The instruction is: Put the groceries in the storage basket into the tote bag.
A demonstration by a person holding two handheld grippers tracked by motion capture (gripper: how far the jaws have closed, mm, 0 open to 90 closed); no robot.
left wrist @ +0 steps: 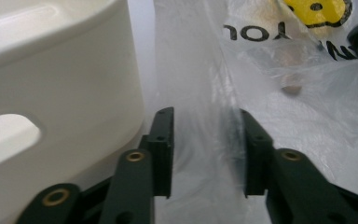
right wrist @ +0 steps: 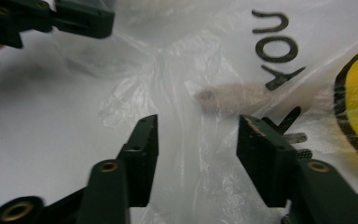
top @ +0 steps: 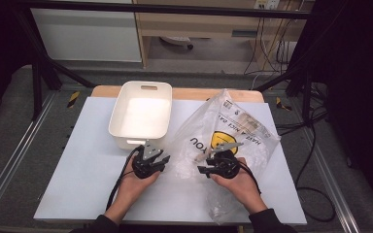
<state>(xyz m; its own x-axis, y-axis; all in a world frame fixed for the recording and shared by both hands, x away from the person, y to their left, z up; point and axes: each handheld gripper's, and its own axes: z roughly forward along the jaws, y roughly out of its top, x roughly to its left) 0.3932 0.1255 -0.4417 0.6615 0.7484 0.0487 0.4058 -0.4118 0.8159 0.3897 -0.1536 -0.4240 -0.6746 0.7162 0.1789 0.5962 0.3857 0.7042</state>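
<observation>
While both hands rest low near the worktop's (top: 92, 160) front edge, left gripper (top: 161, 160) and right gripper (top: 202, 165) gape around one plastic bag (top: 233, 131) beside one white tub (top: 141, 114).

White table (top: 87, 170) bears tub (top: 141, 114), bag (top: 233, 131)
</observation>
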